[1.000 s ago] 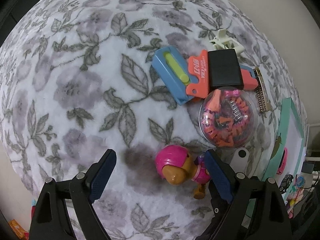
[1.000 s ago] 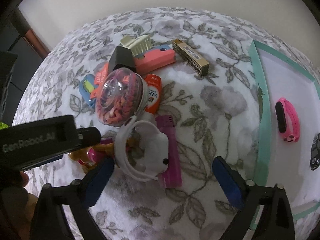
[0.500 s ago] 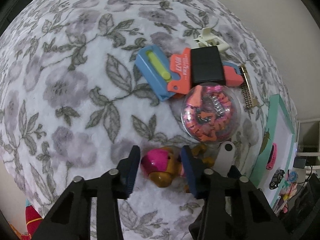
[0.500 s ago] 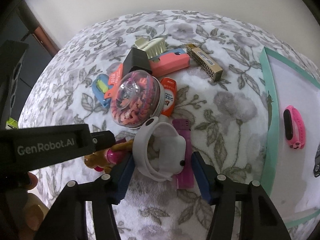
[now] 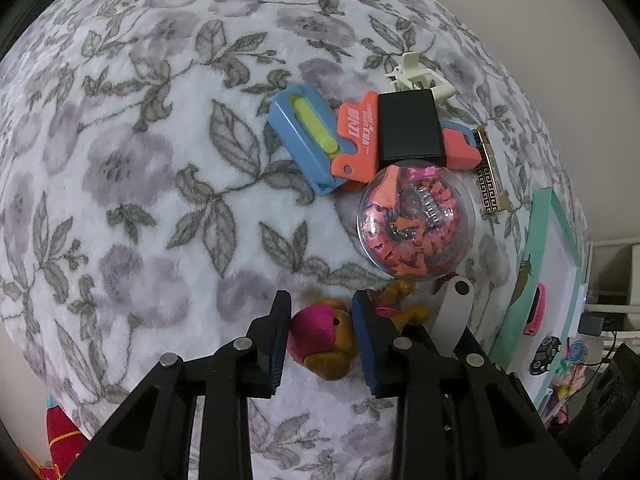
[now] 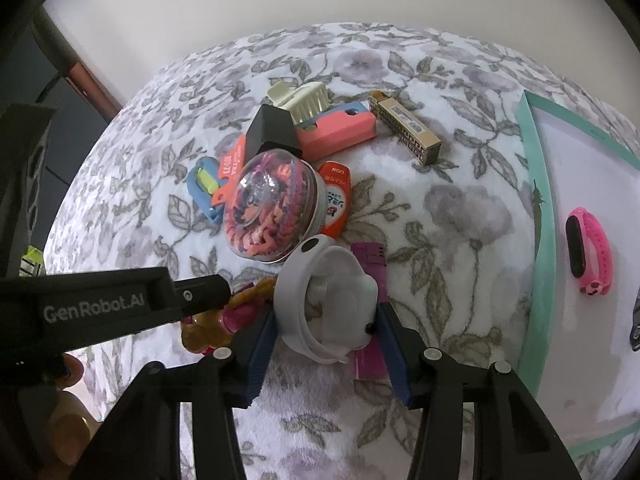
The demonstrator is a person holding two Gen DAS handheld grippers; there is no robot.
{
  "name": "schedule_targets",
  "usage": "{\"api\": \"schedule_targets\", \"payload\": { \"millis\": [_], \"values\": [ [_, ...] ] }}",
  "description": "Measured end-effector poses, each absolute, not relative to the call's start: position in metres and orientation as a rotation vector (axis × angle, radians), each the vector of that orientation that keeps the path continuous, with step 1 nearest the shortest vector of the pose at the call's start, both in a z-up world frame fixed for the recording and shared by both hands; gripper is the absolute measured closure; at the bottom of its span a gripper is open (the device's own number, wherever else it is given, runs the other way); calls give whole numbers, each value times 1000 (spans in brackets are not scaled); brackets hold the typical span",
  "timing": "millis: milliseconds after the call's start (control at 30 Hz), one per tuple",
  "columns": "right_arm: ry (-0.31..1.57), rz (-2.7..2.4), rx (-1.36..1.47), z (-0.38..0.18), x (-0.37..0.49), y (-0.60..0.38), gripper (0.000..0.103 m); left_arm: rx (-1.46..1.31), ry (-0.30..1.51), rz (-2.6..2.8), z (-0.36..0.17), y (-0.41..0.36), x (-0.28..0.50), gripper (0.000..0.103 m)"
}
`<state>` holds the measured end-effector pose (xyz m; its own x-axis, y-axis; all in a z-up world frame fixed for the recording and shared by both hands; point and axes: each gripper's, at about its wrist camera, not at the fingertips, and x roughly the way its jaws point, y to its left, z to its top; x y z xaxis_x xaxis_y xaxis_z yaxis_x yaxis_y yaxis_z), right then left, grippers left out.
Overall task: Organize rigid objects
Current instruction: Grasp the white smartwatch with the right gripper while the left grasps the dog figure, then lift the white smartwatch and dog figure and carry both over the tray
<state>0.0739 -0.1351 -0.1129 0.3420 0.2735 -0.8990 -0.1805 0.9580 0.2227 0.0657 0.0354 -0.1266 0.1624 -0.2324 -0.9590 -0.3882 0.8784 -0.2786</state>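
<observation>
A toy dog with a pink helmet [image 5: 320, 340] lies on the flowered blanket [image 5: 140, 160]. My left gripper [image 5: 321, 312] points down over it, jaws closing, and both pads press the toy's head. A white wristwatch with a looped strap [image 6: 340, 300] rests partly on a purple lighter [image 6: 370, 264]. The right gripper [image 6: 326, 314] straddles the watch, jaws closing, with the pads touching its strap and case. In the right wrist view the left gripper's black body [image 6: 120, 304] crosses in from the left, hiding most of the dog.
Just beyond both grippers is a clear dome of orange and pink pieces [image 5: 416, 220], then a blue cutter [image 5: 304, 140], orange clip [image 5: 358, 140], black box [image 5: 410, 128], cream hair claw [image 5: 420, 78] and gold patterned box [image 5: 490, 176]. A teal-rimmed white tray [image 6: 536, 200] at right holds a pink band [image 6: 588, 256].
Both pairs of jaws have gone from wide apart to narrow: the left onto the toy dog's head, the right onto the white watch. Neither hand has shifted its place.
</observation>
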Motion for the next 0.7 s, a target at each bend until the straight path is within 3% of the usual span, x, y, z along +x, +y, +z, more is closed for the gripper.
{"api": "schedule_targets", "payload": {
  "millis": [133,167,433,567,633,700],
  "values": [
    [1176,286,118,-108,75,-141,51,-558,1410,117,-121,42,62,79],
    [1172,284,129,-106,75,-143,51,-562,1404,117,-120,43,61,100],
    [1167,269,156,-102,76,-151,51,-607,1397,75,-113,44,61,101],
    [1165,266,161,-101,75,-153,51,-568,1376,46,-104,39,63,93],
    [1160,261,163,-99,75,-155,51,-556,1372,32,-102,36,63,79],
    [1160,251,165,-97,75,-158,51,-535,1379,16,-102,31,65,59]
  ]
}}
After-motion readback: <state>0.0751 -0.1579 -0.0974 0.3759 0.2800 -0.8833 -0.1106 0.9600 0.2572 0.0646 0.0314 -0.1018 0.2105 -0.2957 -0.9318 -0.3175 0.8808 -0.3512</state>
